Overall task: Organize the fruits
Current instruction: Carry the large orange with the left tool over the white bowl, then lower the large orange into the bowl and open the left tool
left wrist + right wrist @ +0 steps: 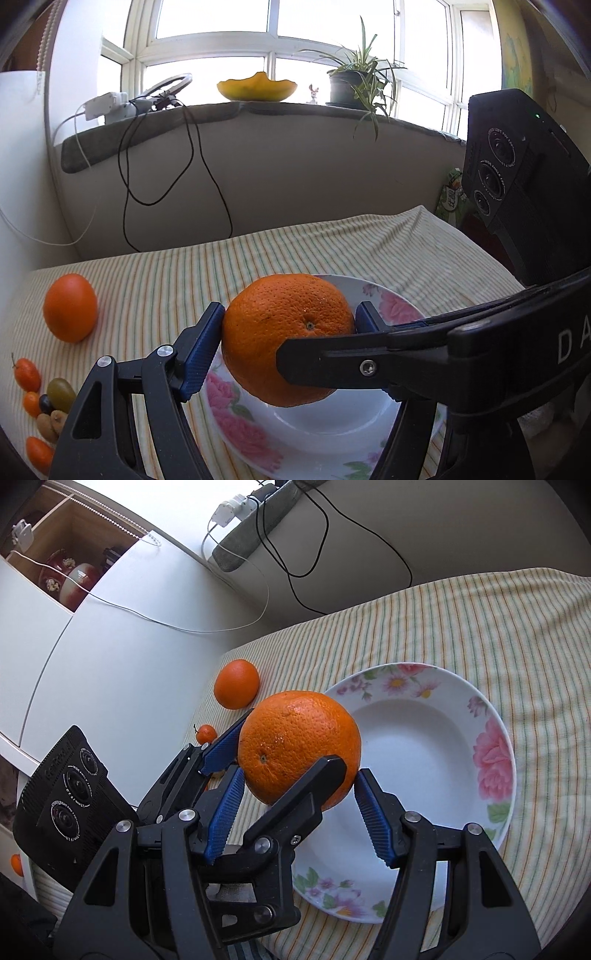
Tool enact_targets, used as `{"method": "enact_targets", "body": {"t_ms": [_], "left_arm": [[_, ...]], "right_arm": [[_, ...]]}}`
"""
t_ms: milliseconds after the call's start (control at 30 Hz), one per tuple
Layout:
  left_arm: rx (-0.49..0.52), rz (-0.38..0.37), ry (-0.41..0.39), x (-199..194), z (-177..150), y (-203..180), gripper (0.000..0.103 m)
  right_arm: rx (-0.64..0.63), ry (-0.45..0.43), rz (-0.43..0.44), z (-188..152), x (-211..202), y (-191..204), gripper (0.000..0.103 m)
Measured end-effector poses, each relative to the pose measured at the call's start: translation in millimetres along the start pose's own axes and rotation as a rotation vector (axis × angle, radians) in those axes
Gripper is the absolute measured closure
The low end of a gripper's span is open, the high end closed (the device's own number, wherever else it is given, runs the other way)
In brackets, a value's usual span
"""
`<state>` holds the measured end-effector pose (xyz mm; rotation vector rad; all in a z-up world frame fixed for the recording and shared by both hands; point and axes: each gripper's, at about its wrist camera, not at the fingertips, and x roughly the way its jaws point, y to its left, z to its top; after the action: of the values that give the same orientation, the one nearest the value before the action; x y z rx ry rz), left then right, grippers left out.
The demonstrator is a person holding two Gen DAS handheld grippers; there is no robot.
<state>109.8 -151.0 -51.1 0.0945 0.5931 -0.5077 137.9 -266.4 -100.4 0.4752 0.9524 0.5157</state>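
Now, going left to right: a smaller smooth orange (70,307) and a cluster of kumquats and grapes (44,395) lie on the striped cloth of the desk (184,273). My left tongs (290,334) clench the big orange (288,336), blue ribbed pads pressed on its pebbled sides, and it hangs above the near rim of the floral plate (495,753). My right tongs (295,814) straddle it from beside, one pad seemingly touching, the other just apart; I cannot tell whether they truly grip. The plate's shallow, glossy white well lies just beyond and below the fruit, so I judge the coming move is forward and down.
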Motion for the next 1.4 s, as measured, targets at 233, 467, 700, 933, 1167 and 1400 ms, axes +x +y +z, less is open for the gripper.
{"method": "enact_targets", "body": {"t_ms": [233,467,700,933,1167,1400], "left_arm": [[0.009,-0.018,0.016,14,4,-4,0.03],[0.006,-0.025,0.034,21,3,-3,0.03],[0.04,0.006,0.025,20,3,-6,0.029],[0.041,0.024,0.006,8,4,-1,0.021],[0.041,0.036,-0.009,-12,-1,1,0.021],[0.018,0.055,-0.018,-36,-9,12,0.021]], "right_arm": [[0.025,0.001,-0.02,5,0,-14,0.038],[0.035,0.016,-0.035,6,1,-21,0.038],[0.036,0.009,-0.066,10,3,-18,0.036],[-0.023,-0.074,-0.094,14,-21,-7,0.018],[-0.087,-0.124,-0.13,4,-38,7,0.018],[-0.185,-0.18,-0.197,-7,-46,30,0.018]]}}
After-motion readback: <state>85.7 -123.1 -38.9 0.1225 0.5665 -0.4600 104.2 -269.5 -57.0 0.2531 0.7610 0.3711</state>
